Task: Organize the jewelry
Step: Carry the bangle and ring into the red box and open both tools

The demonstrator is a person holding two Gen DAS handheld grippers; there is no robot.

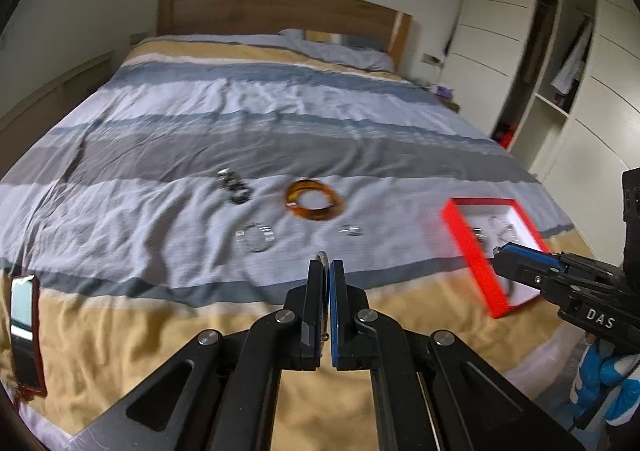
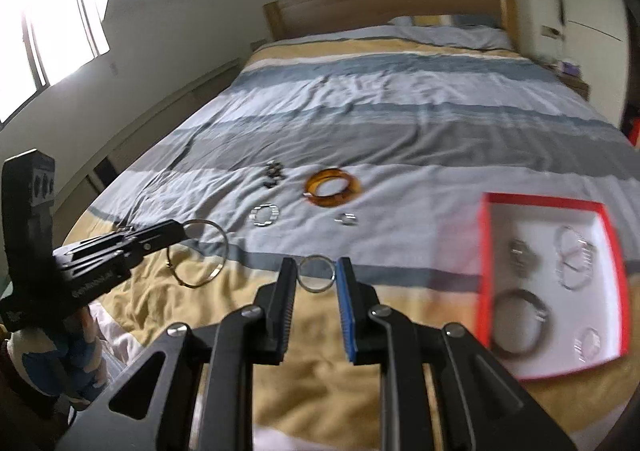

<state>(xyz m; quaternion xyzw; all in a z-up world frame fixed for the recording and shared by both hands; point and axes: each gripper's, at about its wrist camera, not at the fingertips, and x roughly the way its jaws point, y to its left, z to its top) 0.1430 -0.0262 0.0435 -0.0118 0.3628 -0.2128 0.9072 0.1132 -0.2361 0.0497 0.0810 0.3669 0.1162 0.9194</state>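
Note:
My left gripper (image 1: 326, 265) is shut on a thin metal bangle (image 2: 198, 255), held above the bed; its rim shows edge-on between the fingers (image 1: 322, 256). My right gripper (image 2: 316, 265) holds a silver ring-shaped bangle (image 2: 317, 273) between its fingertips, left of the red box (image 2: 486, 263). The box, white inside, holds several silver and dark bracelets (image 2: 520, 321). An amber bangle (image 1: 315, 199), a silver bracelet (image 1: 256, 237), a small silver ring (image 1: 351, 230) and a dark chain piece (image 1: 234, 185) lie on the striped duvet.
A phone in a red case (image 1: 26, 335) lies at the bed's near left corner. The wooden headboard (image 1: 280, 11) and pillow (image 1: 340, 49) are at the far end. A white wardrobe (image 1: 560, 71) stands to the right, a window (image 2: 52, 23) to the left.

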